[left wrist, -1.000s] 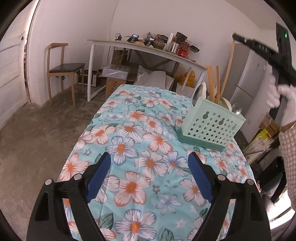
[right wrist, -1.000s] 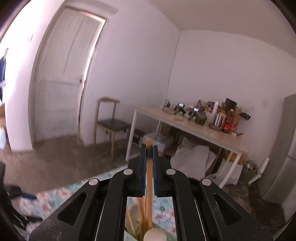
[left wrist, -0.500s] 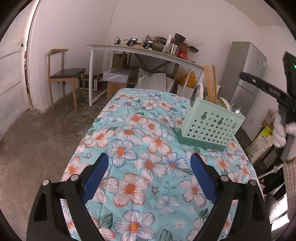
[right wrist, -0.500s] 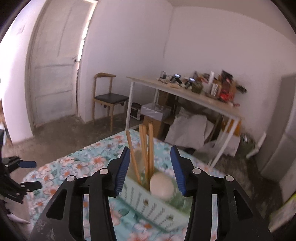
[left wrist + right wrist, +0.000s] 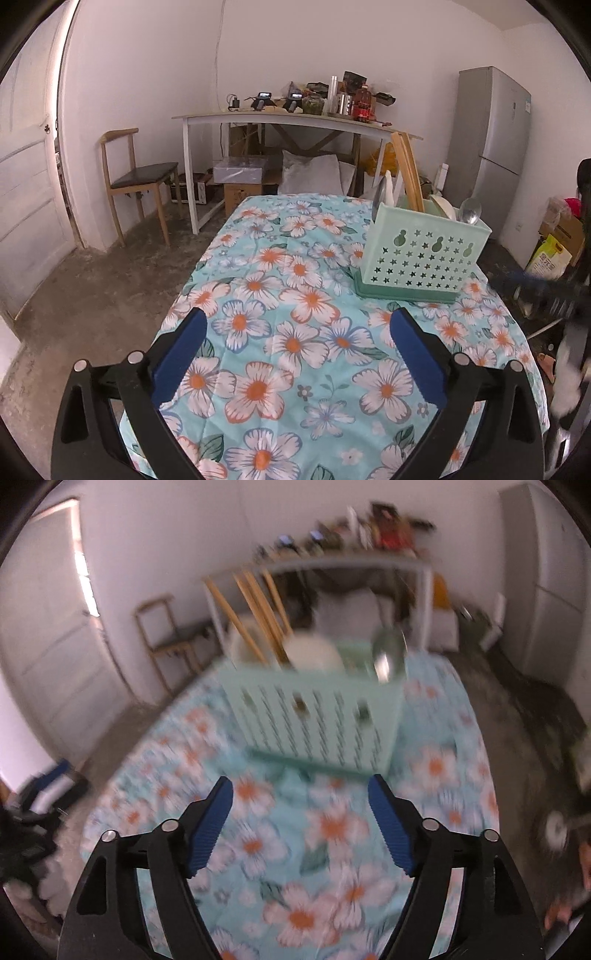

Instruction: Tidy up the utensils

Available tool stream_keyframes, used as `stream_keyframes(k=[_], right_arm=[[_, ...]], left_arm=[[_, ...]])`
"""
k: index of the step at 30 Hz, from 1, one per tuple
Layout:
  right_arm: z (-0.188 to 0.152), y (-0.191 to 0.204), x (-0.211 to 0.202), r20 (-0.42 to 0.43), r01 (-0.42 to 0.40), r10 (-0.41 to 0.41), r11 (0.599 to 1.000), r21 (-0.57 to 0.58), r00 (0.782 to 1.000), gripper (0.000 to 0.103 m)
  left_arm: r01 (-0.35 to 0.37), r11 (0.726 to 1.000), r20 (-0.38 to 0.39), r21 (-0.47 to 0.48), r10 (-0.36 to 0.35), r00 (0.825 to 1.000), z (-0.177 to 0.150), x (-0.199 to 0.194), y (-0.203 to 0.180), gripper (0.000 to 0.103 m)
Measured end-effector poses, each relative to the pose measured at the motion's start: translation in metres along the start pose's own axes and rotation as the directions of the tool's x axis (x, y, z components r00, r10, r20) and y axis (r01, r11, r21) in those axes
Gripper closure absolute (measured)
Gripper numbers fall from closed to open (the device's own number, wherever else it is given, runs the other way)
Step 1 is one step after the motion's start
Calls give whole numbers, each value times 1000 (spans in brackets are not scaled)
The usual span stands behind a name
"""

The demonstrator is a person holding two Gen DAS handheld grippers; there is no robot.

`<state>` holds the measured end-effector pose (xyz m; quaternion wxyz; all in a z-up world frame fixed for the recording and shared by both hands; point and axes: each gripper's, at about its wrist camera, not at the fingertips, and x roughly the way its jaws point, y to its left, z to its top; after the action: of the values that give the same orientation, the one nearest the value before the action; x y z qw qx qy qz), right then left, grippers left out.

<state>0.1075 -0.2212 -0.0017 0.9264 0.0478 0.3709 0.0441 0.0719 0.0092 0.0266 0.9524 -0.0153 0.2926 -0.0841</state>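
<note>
We are in a plain household room: a flowered tablecloth (image 5: pixel 295 295) covers our table, a fridge (image 5: pixel 487 144) stands against bare walls, with a wooden chair (image 5: pixel 136 177) and cluttered side table (image 5: pixel 295 118).

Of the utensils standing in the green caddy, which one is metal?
The metal spoon, at the right end of the green caddy in the left wrist view. Its bowl is shiny and silver; the chopsticks are wooden and the other spoon is white.

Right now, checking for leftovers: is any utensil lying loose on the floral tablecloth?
No: the tablecloth is bare; chopsticks and spoons stand in the green caddy.
</note>
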Motion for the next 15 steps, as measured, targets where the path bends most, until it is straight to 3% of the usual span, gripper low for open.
stream_keyframes(k=[7,15], right_arm=[[-24,-3,8,-59,122,-119,991,50,991,19],[-23,-8,4,-42,196,-193,977,83,980,15]], left_arm=[[-90,993,-38,-74,87,995,9,7,7,6],[-241,965,-85,-104,233,969,11,14,15,6]])
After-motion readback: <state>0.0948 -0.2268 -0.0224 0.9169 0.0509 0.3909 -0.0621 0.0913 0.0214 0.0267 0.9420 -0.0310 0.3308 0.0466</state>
